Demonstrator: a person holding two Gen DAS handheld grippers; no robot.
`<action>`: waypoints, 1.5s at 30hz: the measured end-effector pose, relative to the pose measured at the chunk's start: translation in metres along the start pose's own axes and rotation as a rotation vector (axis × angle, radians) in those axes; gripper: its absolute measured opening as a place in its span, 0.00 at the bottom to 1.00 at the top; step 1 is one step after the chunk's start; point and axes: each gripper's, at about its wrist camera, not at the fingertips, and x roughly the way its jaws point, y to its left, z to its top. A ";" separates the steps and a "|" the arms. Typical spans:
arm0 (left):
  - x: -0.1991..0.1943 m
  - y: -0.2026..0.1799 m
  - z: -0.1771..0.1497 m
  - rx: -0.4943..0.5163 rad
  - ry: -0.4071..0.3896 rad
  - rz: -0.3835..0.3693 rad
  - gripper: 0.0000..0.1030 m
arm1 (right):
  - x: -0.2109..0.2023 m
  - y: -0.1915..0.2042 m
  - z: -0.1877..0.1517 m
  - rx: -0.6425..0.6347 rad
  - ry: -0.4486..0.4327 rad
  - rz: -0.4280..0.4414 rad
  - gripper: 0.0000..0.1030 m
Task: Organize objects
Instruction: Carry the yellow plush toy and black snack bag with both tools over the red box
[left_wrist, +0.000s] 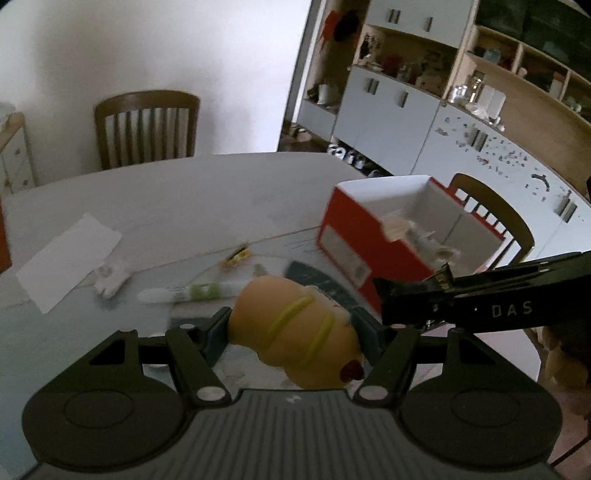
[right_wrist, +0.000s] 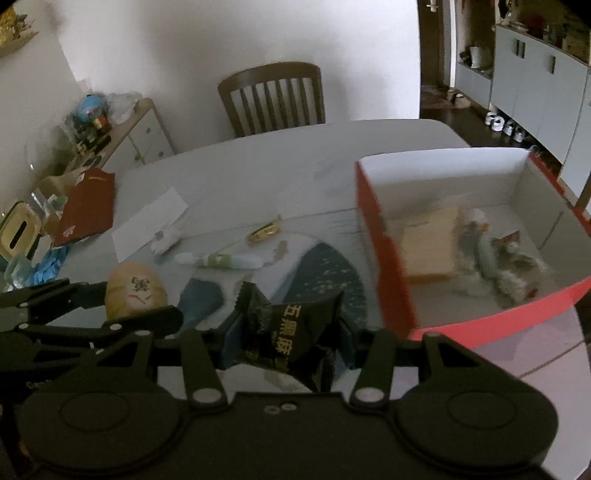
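Note:
My left gripper (left_wrist: 295, 328) is shut on a tan rubber toy (left_wrist: 295, 332) with yellow stripes and a red tip, held above the table. It also shows in the right wrist view (right_wrist: 135, 291) at the left. My right gripper (right_wrist: 288, 339) is shut on a black snack packet (right_wrist: 288, 336) with gold characters, just left of the red box (right_wrist: 384, 258). The right gripper reaches in from the right in the left wrist view (left_wrist: 402, 295). The open red box (left_wrist: 347, 229) holds a tan block (right_wrist: 430, 247) and several wrapped items (right_wrist: 495, 258).
On the table (right_wrist: 258, 173) lie a white-green tube (right_wrist: 221, 260), a small yellow packet (right_wrist: 264, 230), a white paper (right_wrist: 147, 221), a crumpled white bit (right_wrist: 166, 240) and dark blue mat patches (right_wrist: 325, 273). Chairs stand behind the table (right_wrist: 273, 99) and beside the box (left_wrist: 491, 214). A cluttered sideboard (right_wrist: 85, 147) is left.

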 end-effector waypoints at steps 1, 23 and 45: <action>0.001 -0.005 0.002 0.005 -0.001 -0.005 0.68 | -0.003 -0.005 0.000 0.002 -0.004 -0.001 0.49; 0.069 -0.126 0.040 0.105 0.029 -0.063 0.68 | -0.030 -0.142 0.014 0.076 -0.060 -0.046 0.49; 0.167 -0.209 0.092 0.222 0.101 -0.005 0.68 | 0.005 -0.252 0.052 0.132 -0.062 -0.121 0.49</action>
